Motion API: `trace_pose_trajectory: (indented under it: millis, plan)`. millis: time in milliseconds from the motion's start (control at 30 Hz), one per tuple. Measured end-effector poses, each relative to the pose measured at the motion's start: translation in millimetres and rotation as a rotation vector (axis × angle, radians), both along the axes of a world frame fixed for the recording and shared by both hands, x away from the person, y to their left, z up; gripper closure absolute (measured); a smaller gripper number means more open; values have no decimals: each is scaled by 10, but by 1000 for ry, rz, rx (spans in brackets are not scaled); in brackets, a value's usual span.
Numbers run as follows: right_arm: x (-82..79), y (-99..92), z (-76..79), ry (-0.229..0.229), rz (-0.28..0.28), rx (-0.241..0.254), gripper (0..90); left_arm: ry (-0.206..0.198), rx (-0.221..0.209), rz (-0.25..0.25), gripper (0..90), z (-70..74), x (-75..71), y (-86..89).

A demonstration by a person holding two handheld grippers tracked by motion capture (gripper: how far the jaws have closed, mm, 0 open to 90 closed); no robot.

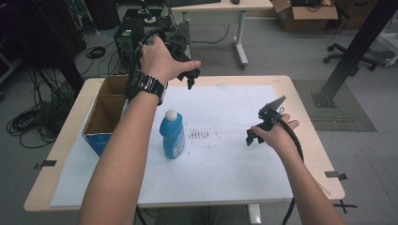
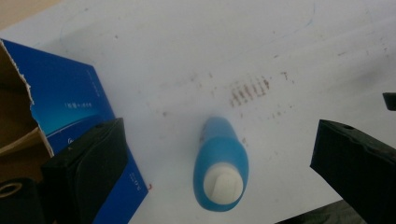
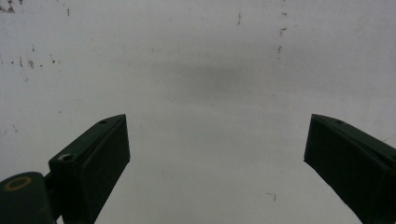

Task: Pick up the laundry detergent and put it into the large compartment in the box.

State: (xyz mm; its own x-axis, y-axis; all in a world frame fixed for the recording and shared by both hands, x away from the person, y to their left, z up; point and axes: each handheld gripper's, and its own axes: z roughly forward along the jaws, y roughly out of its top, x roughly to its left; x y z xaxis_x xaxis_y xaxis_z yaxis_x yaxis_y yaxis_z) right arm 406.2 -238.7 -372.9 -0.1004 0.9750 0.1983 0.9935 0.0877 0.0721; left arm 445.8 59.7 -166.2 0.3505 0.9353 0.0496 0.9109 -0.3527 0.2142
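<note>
Likely grab of bottle (image 2: 220, 165): it stands upright on sheet (image 1: 234, 140) beside box (image 1: 104, 117). Left gripper (image 2: 219, 154) hovers above, jaws wide; lower straight, straddle body below cap. Right gripper (image 1: 261, 127) wide, empty.

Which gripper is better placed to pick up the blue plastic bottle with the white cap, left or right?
Left, probably. The left gripper hangs open above the upright blue plastic bottle with the white cap, which sits between its jaws in the left gripper view. The right gripper, also open, faces bare white paper.
</note>
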Motion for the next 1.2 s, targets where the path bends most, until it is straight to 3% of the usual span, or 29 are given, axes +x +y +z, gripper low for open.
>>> trace_pose_trajectory:
  millis: [133,800,1200]
  plan:
    - [-19,-8,3,-7,-3,1,69,7,-14,-5,42,-13,-60,18]
    - [-75,17,-8,-9,-1,10,69,62,20,0,45,-261,-194,70]
    - [-96,24,-40,-12,6,12,69,107,44,-2,44,-562,-235,81]
